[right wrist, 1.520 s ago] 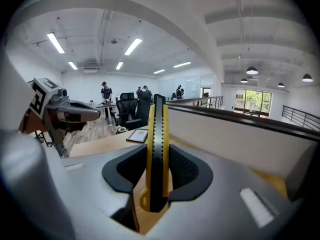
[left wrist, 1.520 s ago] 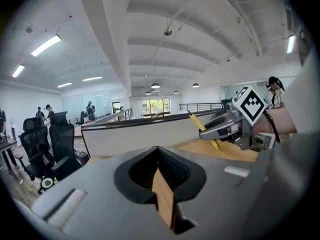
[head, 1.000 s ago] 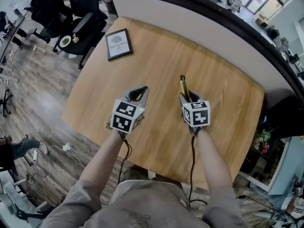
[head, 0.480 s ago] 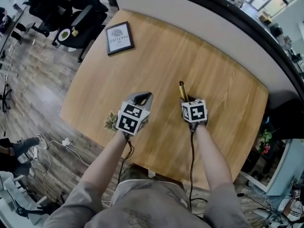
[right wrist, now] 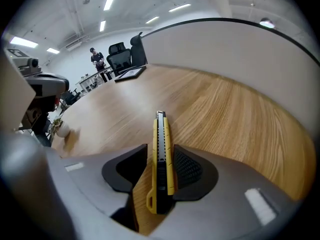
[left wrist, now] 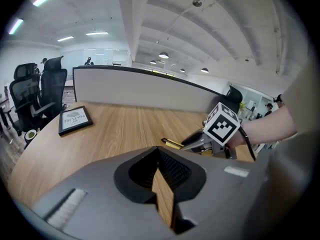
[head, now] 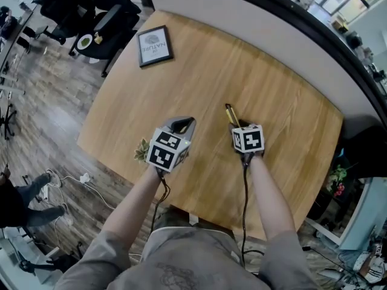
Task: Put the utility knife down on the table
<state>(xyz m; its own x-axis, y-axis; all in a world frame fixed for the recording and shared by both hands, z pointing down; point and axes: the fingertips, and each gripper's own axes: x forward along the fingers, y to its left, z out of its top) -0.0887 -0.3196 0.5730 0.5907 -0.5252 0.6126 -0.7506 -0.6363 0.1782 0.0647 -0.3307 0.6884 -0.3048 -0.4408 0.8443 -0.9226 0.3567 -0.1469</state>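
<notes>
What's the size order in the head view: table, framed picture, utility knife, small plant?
1. table: by far the largest, spans most of the view.
2. framed picture: clearly next.
3. utility knife and small plant: both show as small, partly hidden shapes of similar extent, so they can't be ranked.

Overhead cam, 2 low; shared table (head: 199, 71)

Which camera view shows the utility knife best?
The right gripper view: the utility knife shows full length, close up, between the right tool's just-opening jaws. The head view shows only its tip; the left gripper view, a small end.
</notes>
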